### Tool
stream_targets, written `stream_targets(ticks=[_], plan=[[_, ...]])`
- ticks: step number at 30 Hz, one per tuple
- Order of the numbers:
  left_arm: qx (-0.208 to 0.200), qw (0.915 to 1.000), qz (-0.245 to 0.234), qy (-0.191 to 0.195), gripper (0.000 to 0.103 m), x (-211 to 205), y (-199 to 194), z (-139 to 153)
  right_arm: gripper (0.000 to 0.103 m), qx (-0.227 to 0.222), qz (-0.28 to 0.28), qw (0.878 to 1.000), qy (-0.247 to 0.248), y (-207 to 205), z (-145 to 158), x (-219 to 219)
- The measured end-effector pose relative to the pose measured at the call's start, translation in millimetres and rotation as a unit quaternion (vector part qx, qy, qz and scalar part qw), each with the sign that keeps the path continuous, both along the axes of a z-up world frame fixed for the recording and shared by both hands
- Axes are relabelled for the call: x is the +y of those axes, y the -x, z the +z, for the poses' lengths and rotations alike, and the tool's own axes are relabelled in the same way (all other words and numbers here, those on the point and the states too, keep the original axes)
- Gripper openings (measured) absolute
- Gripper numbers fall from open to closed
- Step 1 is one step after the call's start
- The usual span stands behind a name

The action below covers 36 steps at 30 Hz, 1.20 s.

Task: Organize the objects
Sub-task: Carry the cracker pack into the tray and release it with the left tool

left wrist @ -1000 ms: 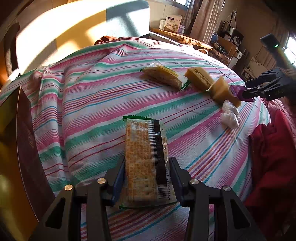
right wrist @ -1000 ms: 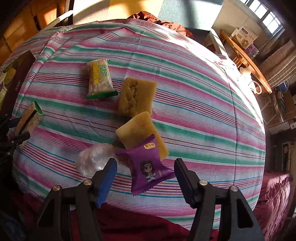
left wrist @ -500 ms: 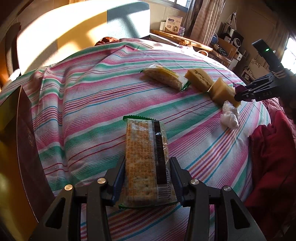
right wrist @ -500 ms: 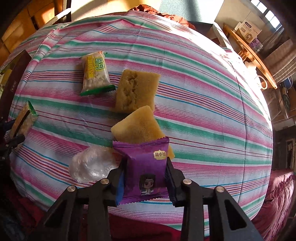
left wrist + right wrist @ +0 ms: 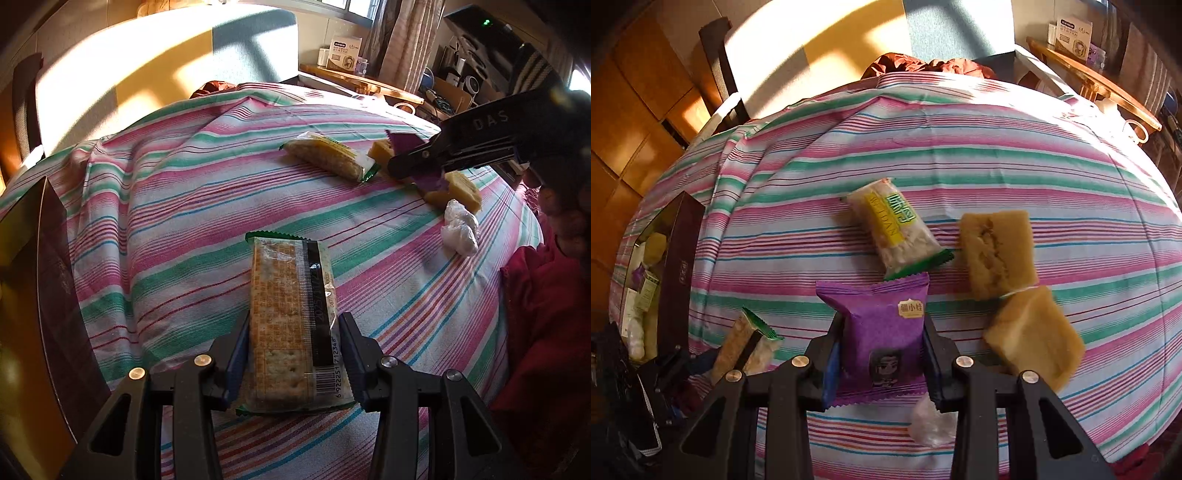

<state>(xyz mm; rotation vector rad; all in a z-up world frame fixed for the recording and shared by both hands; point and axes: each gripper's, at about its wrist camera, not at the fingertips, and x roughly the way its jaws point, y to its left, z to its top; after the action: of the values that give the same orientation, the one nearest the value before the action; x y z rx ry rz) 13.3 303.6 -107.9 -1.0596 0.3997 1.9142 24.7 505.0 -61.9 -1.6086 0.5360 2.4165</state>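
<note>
My left gripper (image 5: 293,354) is shut on a long cracker packet (image 5: 291,317), held just above the striped tablecloth (image 5: 177,206). My right gripper (image 5: 882,354) is shut on a purple snack packet (image 5: 882,325) with a cartoon figure, lifted off the cloth. From the left wrist view the right gripper (image 5: 413,166) shows at the far right with the purple packet (image 5: 428,181) in its jaws. On the cloth lie a yellow-green wrapped bar (image 5: 895,232) and two yellow cake squares (image 5: 997,251) (image 5: 1034,336).
A dark open box (image 5: 677,273) with several packets inside stands at the table's left edge. A crumpled clear plastic wad (image 5: 460,229) lies near the cakes. Red cloth (image 5: 546,317) hangs at the right edge. A chair and shelves stand behind the table.
My right gripper closed on the purple packet, lifted it and carried it left past the cakes toward the table's middle. The left gripper kept still with the cracker packet.
</note>
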Motion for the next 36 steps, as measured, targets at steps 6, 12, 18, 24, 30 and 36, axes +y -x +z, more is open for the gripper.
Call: stream_targets(ticks=[6,12,18,24,30,36], plan=[[0.010,0.9998,0.016,0.008,0.046,-4,-4,3,0.037,-0.031,0.019,0.998,-0.054,18,-34,-24],[0.016,0.9989,0.044,-0.002,0.046,-17,-7,20,0.037,-0.041,0.035,0.996,-0.068,26,-40,-32],[0.037,0.9968,0.070,-0.016,0.046,-34,-9,46,0.037,-0.041,0.036,0.996,-0.069,28,-41,-31],[0.054,0.9932,0.098,-0.032,0.046,-57,-5,70,0.037,-0.042,0.038,0.996,-0.073,30,-42,-32],[0.058,0.9894,0.126,-0.044,0.046,-81,3,83,0.037,-0.042,0.037,0.996,-0.072,29,-43,-32],[0.053,0.9854,0.153,-0.052,0.046,-104,12,86,0.037,-0.041,0.033,0.997,-0.065,31,-44,-31]])
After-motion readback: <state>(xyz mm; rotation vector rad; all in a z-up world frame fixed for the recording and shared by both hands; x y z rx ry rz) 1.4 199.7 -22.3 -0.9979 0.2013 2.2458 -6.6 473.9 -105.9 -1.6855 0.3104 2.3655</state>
